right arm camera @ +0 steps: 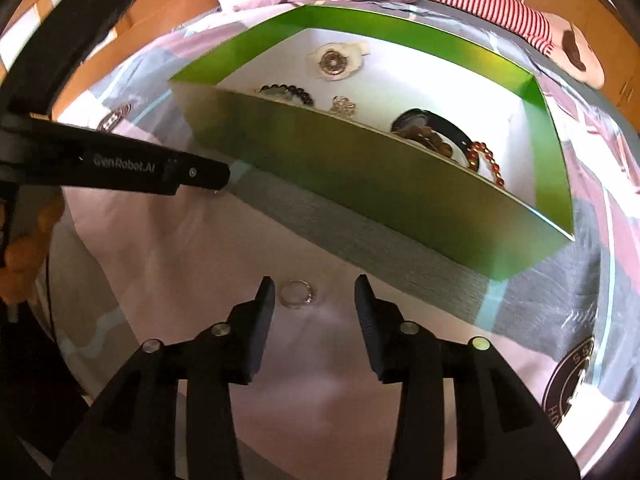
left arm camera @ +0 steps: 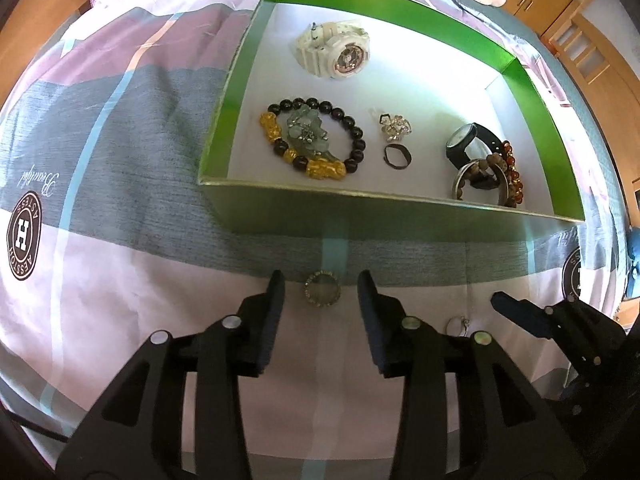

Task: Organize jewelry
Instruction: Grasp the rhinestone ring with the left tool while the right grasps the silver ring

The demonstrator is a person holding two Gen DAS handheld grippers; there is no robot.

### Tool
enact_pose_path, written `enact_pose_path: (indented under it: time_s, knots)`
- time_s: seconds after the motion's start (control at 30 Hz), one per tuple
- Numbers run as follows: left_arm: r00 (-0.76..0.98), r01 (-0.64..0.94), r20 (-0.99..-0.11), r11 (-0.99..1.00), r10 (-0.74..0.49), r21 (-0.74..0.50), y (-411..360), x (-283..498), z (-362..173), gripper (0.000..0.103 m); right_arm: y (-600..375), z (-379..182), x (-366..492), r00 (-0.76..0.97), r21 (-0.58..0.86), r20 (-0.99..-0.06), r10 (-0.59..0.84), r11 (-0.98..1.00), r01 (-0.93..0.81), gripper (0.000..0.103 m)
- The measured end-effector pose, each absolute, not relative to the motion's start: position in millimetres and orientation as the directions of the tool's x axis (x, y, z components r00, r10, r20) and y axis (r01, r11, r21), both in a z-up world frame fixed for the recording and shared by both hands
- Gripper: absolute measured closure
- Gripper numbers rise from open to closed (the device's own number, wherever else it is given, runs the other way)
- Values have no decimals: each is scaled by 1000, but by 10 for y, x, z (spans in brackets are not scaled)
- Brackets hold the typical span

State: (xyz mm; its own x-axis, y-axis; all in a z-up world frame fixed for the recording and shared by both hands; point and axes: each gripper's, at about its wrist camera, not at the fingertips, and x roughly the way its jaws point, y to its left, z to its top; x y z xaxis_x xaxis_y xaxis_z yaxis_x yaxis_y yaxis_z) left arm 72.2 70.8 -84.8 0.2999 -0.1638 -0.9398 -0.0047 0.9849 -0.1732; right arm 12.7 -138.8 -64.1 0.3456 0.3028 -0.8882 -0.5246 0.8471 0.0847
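Note:
A green box with a white floor holds a white watch, a black-and-gold bead bracelet, a crystal brooch, a dark ring, a black watch and beaded bangles. On the bedsheet in front of it lies a studded ring. My left gripper stands open around it, pads apart from it. In the right wrist view a thin silver ring lies between the fingers of my open right gripper, nearer the left finger and untouched.
The box sits on a pink, grey and blue bedsheet. The right gripper shows at the lower right of the left wrist view; the left gripper and a hand show at the left of the right wrist view. A pillow and wooden furniture lie behind.

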Motion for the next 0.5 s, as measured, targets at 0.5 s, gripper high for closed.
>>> enact_pose_path:
  time_s: [0.5]
  knots:
    - [315, 23, -939, 991, -134, -134, 588, 732, -881, 65, -1203, -842, 128, 345, 23, -902, 261, 826, -563, 62]
